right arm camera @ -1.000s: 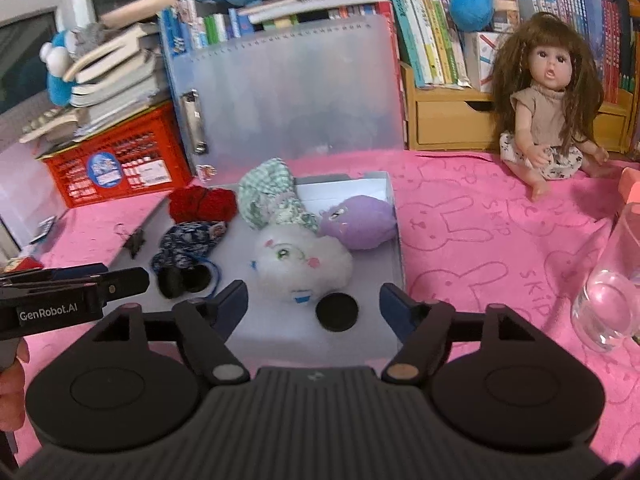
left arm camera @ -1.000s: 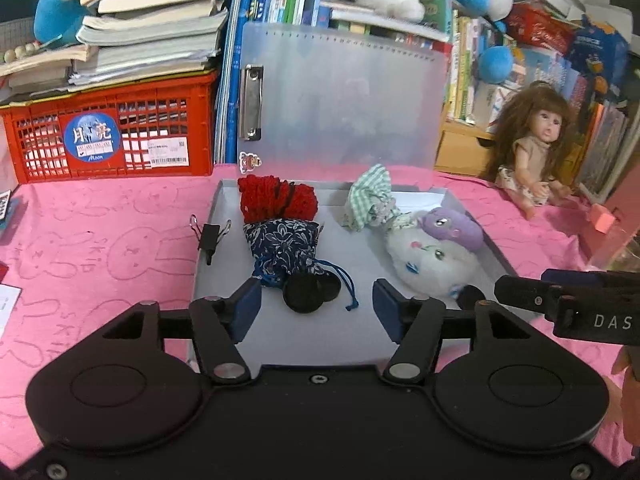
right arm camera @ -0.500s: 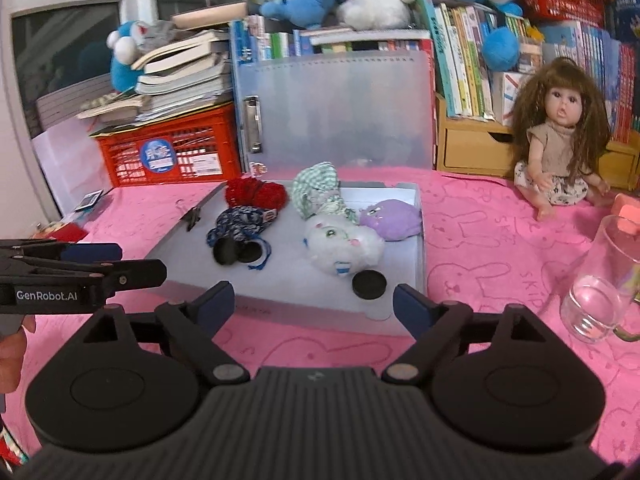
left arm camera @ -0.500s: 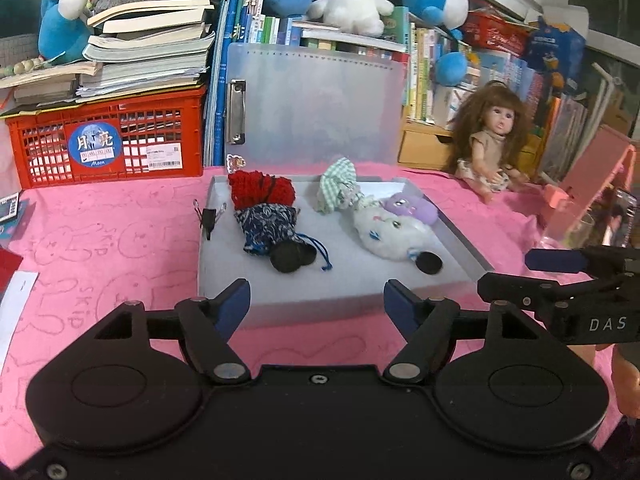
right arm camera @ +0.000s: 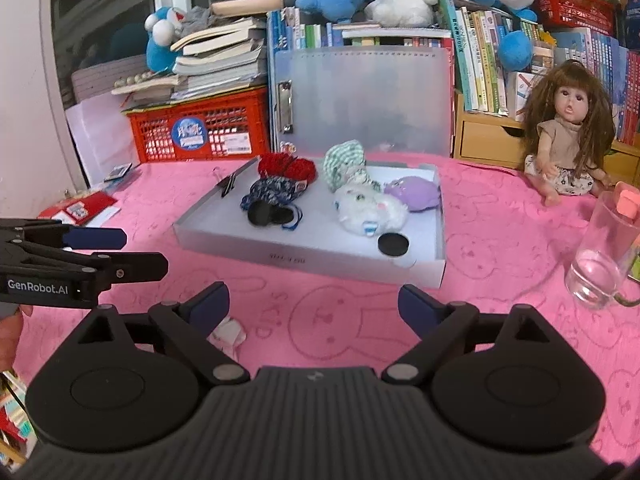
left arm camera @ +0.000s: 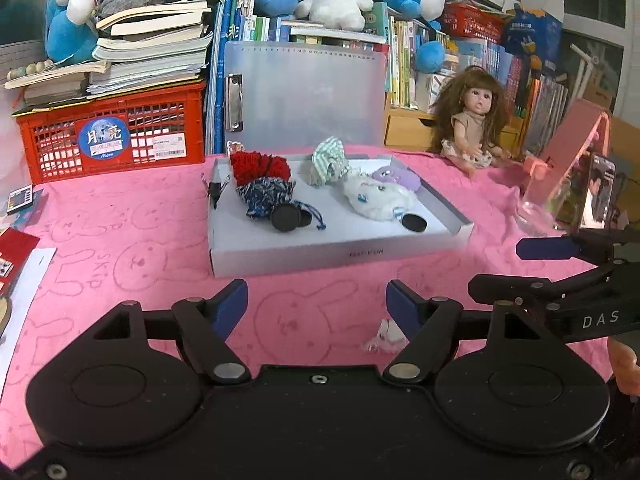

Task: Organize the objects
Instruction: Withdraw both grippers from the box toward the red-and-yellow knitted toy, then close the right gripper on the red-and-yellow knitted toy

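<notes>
Holding my left gripper [left arm camera: 316, 306] and right gripper [right arm camera: 314, 306] over pink cloth — both empty, jaws opening — I see the shallow white cardboard tray [left arm camera: 340, 254] of soft toys ahead, well apart.

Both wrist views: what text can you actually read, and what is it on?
"DAS": side of the black right gripper.
"GenRobot.AI": side of the black left gripper.
"Moon", with two large characters: round blue sticker on the red plastic crate.
White tray front, book spines: too blurred.
</notes>
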A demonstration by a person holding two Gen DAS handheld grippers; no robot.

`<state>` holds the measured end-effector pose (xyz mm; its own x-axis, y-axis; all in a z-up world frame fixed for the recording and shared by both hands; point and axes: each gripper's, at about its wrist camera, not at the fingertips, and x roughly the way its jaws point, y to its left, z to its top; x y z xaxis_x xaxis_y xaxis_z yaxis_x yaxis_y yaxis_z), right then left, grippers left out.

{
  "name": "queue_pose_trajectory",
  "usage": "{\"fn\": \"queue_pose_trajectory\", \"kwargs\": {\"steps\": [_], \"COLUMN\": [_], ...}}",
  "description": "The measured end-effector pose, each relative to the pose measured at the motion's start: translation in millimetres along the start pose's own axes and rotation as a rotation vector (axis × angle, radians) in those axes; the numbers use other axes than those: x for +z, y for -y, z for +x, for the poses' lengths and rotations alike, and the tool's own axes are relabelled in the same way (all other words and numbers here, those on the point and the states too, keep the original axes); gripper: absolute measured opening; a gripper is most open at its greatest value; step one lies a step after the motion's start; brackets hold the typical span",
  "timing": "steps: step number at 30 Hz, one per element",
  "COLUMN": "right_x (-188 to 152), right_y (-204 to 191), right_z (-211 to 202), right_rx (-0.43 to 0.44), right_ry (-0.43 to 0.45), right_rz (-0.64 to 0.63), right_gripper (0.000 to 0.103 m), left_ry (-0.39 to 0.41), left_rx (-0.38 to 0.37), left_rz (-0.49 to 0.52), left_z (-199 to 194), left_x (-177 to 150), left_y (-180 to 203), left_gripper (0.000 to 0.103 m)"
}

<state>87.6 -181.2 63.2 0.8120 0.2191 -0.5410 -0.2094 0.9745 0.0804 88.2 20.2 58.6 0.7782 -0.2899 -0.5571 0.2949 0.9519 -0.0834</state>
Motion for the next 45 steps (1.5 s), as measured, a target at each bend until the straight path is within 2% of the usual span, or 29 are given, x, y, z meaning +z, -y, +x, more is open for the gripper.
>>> {"fn": "queue_pose_trajectory", "kwargs": {"steps": [12,23,27,31,38,42,45], "right_x": [-31.5,-57.8,-60.7,-62.5,-69.8,-71.9,-72.1], "right_y": [-29.0,-43.7,-48.2,-50.4,-53.1,-57.0,-57.7], "right_z": [-12.5,-11.3,-10.8,-9.3,-7.0,-7.7,-9.2], "right_rx": [0.038,0.107,0.129,0.13,0.121,0.128,0.139], "right_ry": [-0.017,-0.082,-0.094,-0.102,-0.114,-0.116,-0.114], "right_rz": [-0.107,-0.144,-0.154,-0.156,-0.17,-0.181,-0.177], "right_gripper": [0.097,0.093,0.083,0.07,0.067,0.05,0.04], "left_ry": [-0.016,-0.035,-0.042,-0.051,-0.078,-0.086,-0.087], "left_rx": [0.026,0.073,0.081,0.078,0.068,0.072,0.081], "left_rz": [0.026,-0.001,-0.013,-0.025,-0.057,-0.057,-0.071], "left_z": [-24.4,-32.9,-34.6,-35.3,-31.4,-29.9,-29.5], "left_x": [-41.2,-67.6,-73.3,-76.9,-82.1,-84.0,-85.7], "left_y": [-2.7,-10.4,-12.8,-14.9,-19.3,-17.9,-17.7], "left_gripper": [0.075,0.075,0.074,0.069,0.057,0.048,0.037]}}
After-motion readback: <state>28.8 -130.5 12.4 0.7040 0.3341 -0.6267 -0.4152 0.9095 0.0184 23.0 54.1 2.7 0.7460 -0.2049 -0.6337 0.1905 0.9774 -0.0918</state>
